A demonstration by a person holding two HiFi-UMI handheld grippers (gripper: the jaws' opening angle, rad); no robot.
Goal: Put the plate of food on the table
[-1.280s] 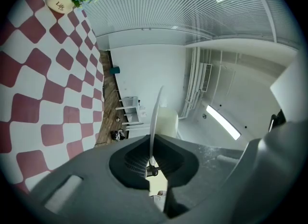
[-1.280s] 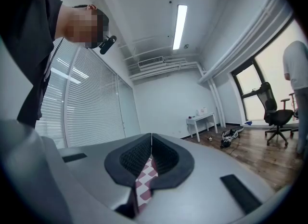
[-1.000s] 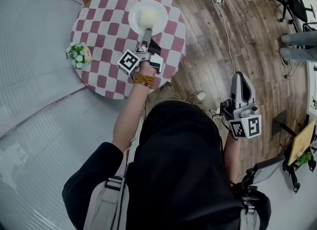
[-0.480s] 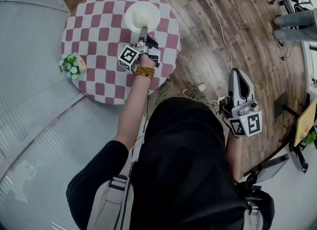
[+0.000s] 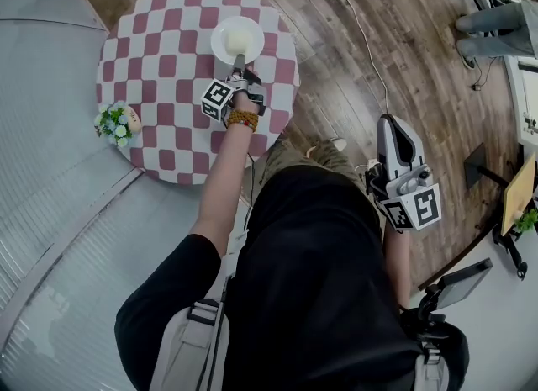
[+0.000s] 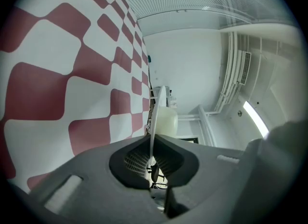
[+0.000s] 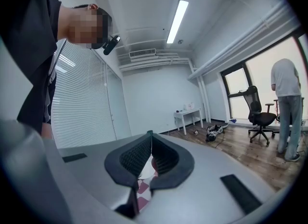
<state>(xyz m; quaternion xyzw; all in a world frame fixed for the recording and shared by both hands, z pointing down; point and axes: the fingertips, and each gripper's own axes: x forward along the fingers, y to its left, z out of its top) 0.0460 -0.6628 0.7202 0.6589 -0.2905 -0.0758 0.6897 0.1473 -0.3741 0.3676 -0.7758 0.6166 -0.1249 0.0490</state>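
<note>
At the upper middle of the head view, the left tool point(image 5: 238, 67) is clamped on the near rim of the white plate point(image 5: 220, 38). The plate carries a pale block of food point(image 5: 240, 39) over the checked desk point(image 5: 160, 87); whether it touches the cloth cannot be told. At the right of the frame, the right tool point(image 5: 392, 126) is closed on nothing, above the wooden floor point(image 5: 353, 61).

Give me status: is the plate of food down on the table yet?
Done: the plate with its pale food block is over the checkered table. In hand: the left gripper is shut on the plate's rim; whether the plate rests on the cloth, I cannot tell. Left: settle it, release, withdraw. The right gripper hangs shut and empty.
</note>
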